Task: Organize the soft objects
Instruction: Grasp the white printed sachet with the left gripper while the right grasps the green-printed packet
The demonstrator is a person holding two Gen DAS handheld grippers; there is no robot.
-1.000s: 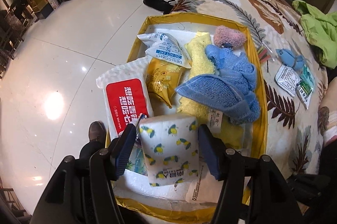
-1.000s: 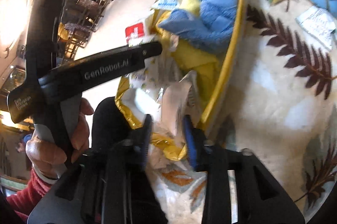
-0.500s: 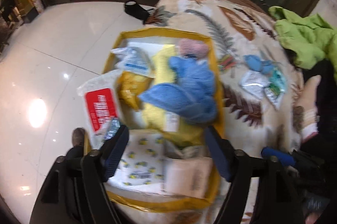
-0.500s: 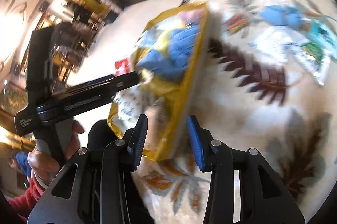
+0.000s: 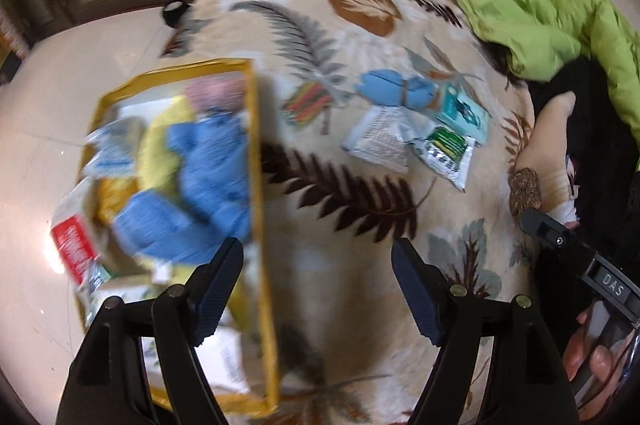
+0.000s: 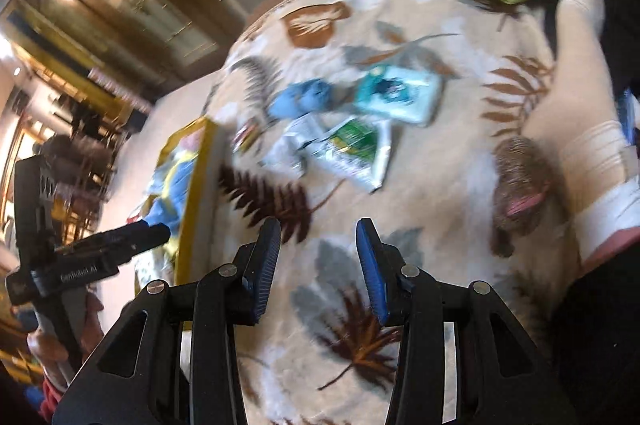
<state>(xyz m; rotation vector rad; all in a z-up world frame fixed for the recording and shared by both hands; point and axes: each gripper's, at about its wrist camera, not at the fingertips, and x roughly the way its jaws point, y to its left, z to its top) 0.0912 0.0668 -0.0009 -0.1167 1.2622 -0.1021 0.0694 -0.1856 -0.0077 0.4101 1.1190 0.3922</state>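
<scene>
Now, in the left wrist view, the left claw (image 5: 318,289) hangs over a cream blanket printed with brown and grey leaves (image 5: 352,129), its dark blue pads spread wide with only the blanket between them; they have just been opening. At the left, on the blanket's edge, lies a gold-rimmed clear storage bag (image 5: 256,153) holding a crumpled blue towel (image 5: 208,177), a yellow cloth (image 5: 160,145), a pink fuzzy item (image 5: 218,91) and a red-labelled white packet (image 5: 74,245), all blurred. Well apart from it, farther right on the blanket, sit a small blue soft bundle (image 5: 394,89), a teal packet (image 5: 464,111), a white printed sachet (image 5: 378,139) and a green-labelled sachet (image 5: 446,151), the four touching or overlapping. A lime green jacket (image 5: 536,9) is heaped at the upper right.

In the right wrist view, the right claw (image 6: 320,265) is partly open and empty above the blanket, its jaws having just been widening. Ahead lie the same blue bundle, teal packet and sachets, blurred. The storage bag shows at the left, with the left claw's black tip beside its gold rim. A socked foot (image 6: 576,97) rests at the right.
</scene>
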